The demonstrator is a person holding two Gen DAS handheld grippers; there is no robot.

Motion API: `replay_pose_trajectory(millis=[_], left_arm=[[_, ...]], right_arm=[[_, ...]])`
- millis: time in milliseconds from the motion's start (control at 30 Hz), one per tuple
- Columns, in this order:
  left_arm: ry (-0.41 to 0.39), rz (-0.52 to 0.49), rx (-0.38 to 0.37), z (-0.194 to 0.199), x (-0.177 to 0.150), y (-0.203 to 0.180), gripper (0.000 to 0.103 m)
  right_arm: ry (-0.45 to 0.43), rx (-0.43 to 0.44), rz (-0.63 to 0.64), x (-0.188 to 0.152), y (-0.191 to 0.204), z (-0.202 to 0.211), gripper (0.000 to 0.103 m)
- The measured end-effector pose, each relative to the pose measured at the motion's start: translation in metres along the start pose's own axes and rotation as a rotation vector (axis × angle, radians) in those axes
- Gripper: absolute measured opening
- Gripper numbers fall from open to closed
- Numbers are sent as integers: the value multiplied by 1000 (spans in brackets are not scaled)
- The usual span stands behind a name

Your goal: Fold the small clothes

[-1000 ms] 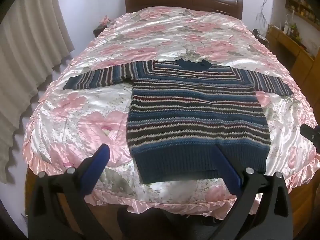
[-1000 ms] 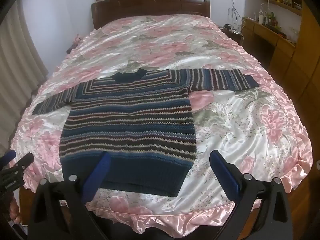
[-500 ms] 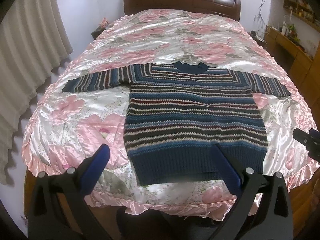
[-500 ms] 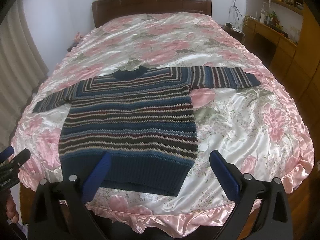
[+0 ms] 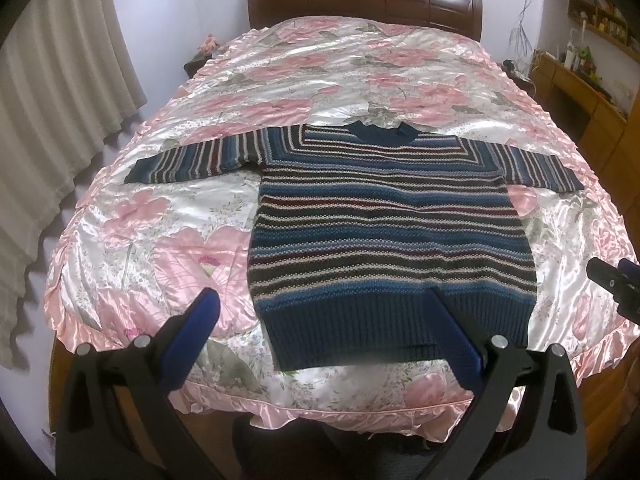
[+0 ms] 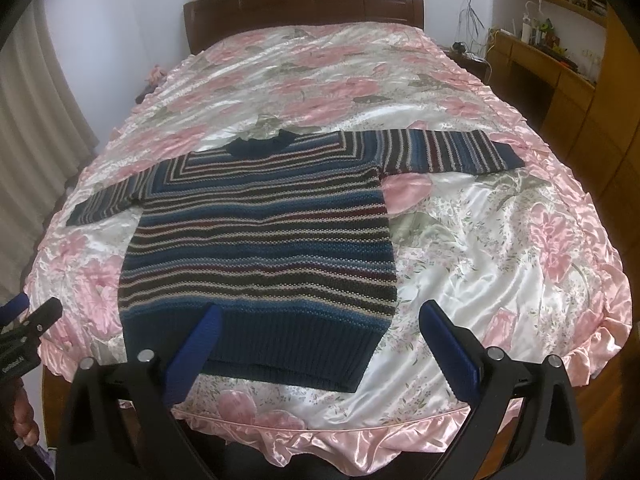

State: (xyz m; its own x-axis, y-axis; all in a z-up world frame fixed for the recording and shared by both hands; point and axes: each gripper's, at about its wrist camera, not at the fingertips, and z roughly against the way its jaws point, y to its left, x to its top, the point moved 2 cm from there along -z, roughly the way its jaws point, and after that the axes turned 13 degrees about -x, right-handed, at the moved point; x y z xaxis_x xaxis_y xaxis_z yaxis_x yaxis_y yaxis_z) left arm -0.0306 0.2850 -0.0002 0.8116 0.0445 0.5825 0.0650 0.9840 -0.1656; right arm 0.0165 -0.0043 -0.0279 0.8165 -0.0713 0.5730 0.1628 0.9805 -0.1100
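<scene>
Bedspread (image 5: pixel 168 248) is slick, sweater (image 5: pixel 384 232) lies flat unfolded, so sleeves should be pinched at cuffs by left gripper (image 5: pixel 320 332) and right gripper (image 6: pixel 320 336), both spread, empty.

bedspread (image 5: pixel 168 216) bare beside sweater (image 5: pixel 384 216)

— Any writing to read here?

— Only one bit. In the right wrist view, at the lower left edge of the frame, the left gripper (image 6: pixel 24 322) pokes in, and its black body carries a small white word printed sideways. It is too small and blurred to make out.

— Anything on the striped sweater (image 6: pixel 260 240) or the bedspread (image 6: pixel 500 240)?

— No label, brand or number can be read on either.

— And the left wrist view?

— No legible text there.
</scene>
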Motion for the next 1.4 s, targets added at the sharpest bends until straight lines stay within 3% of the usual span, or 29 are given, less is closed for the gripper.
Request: replay_pose_trajectory(millis=[1400], left_arm=[[2,-3,2,0,2,-1,100]], right_arm=[[8,10,-6,2,-1,-2,99]])
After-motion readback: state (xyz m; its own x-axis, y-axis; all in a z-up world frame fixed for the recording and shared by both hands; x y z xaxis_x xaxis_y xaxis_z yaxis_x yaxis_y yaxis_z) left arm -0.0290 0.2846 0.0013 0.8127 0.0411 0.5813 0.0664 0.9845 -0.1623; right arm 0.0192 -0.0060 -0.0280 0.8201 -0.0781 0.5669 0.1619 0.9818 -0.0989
